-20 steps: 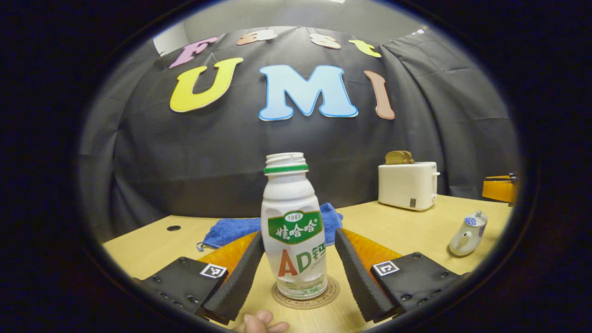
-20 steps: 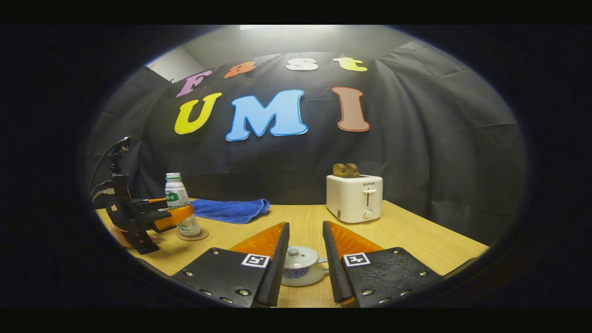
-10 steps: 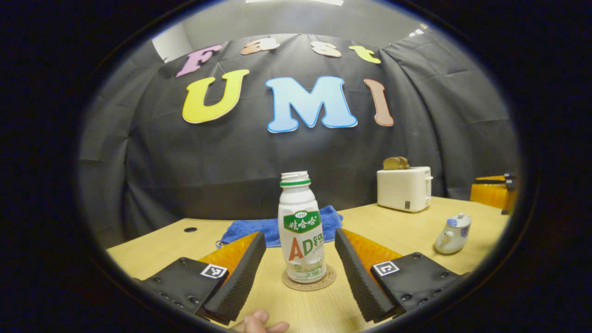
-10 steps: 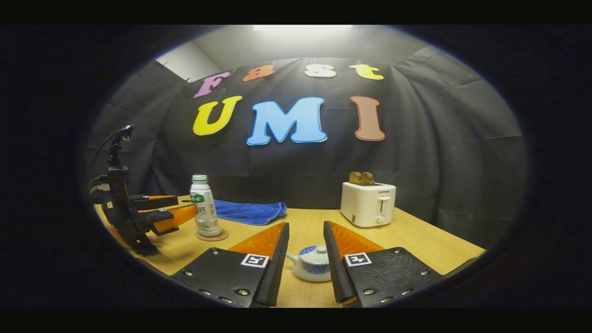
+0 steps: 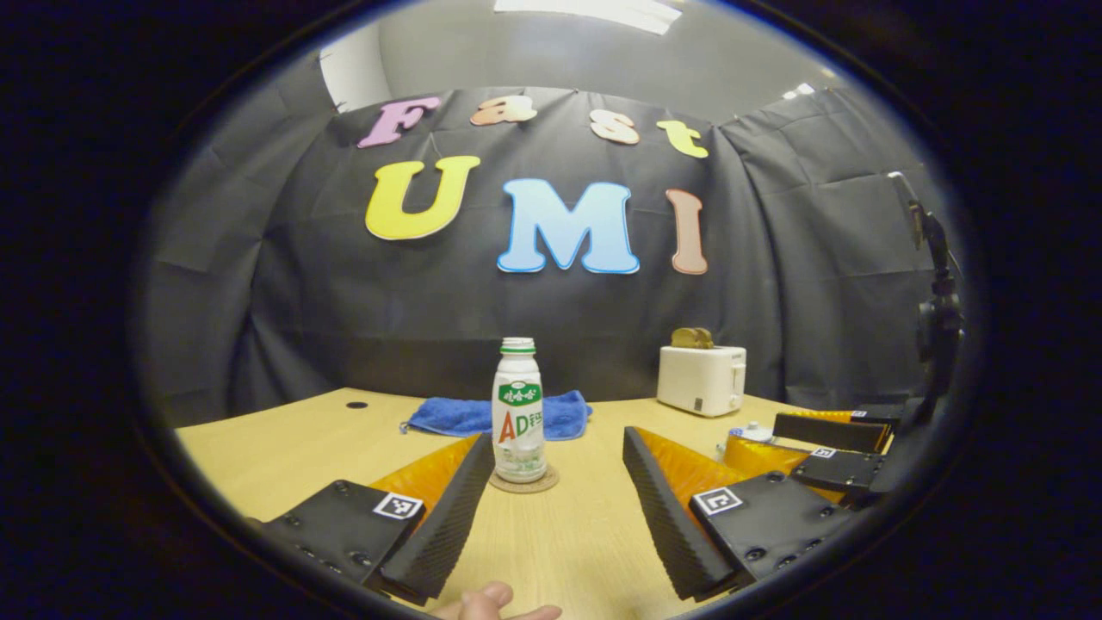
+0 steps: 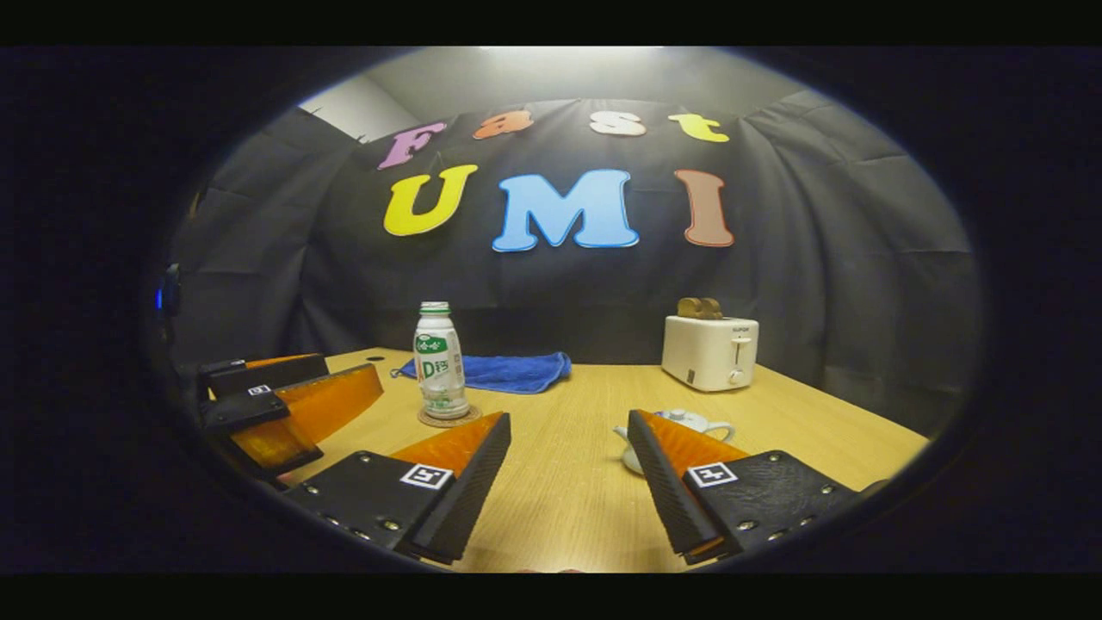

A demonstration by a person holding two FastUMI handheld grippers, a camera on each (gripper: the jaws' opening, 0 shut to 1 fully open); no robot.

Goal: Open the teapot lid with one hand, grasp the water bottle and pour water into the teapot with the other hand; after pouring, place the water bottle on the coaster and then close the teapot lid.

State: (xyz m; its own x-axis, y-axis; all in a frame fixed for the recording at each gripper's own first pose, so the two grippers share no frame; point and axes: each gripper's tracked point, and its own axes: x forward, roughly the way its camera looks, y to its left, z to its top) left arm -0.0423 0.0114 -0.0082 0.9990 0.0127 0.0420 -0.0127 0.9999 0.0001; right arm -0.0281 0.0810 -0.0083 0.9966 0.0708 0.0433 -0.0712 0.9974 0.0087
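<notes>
The water bottle [image 5: 519, 410] stood upright on the coaster [image 5: 523, 480] mid-bench, uncapped, just in front of a blue towel [image 5: 495, 415]. The left gripper [image 5: 555, 508] was spread wide and empty, well short of the bottle. The right gripper [image 6: 568, 482] was likewise wide — nothing between its fingers. The teapot [image 6: 680, 424] sat on the bench [image 6: 568, 465] with its lid on, partly hidden behind the right gripper's right-hand finger. A white toaster [image 6: 709, 351] stood at the rear, holding bread.
</notes>
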